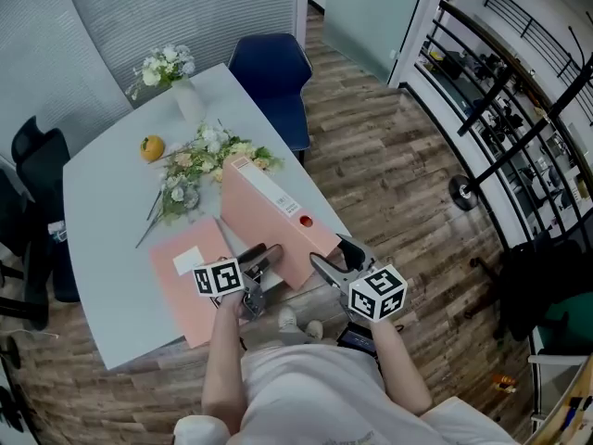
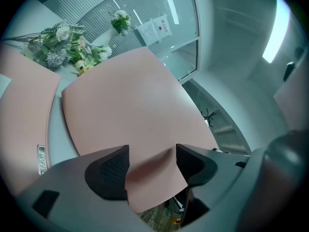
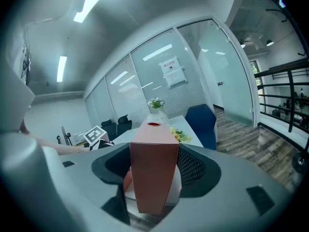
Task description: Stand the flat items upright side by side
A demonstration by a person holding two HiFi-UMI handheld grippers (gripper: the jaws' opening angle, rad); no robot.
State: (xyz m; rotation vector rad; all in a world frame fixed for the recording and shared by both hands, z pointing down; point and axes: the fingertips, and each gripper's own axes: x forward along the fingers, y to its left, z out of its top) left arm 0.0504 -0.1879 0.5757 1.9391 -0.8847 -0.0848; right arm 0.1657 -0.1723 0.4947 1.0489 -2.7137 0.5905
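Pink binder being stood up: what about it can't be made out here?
Left gripper view: whether the left gripper truly pinches the pink binder; pads stand apart.
Head view: whether its lower edge touches the table; its own body hides that.
Head view: spine label print, too small.

My standing file and flat file are salmon pink; worktop pale grey, chair navy.
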